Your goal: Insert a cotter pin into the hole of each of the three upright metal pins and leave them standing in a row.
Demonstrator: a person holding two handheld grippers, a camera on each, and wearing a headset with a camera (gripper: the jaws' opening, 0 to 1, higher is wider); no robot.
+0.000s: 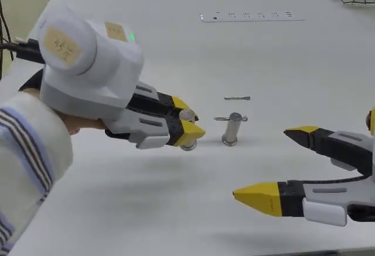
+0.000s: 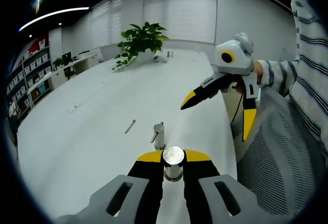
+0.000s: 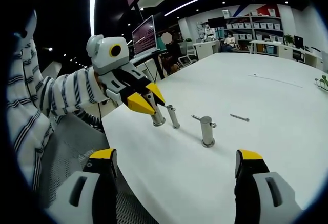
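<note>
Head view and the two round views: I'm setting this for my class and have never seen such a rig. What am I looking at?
No robot: a person holds a two-jaw gripper in each hand. The head view comes from a headset camera looking down at the table. Each round view comes from a camera on one gripper, looking along its jaws. The left gripper is shut on a standing pin. The right gripper is open, holding nothing. A second pin stands nearby with a cotter pin through it; a loose cotter pin lies beyond. The right gripper view shows what looks like a third pin beside the held one.
</note>
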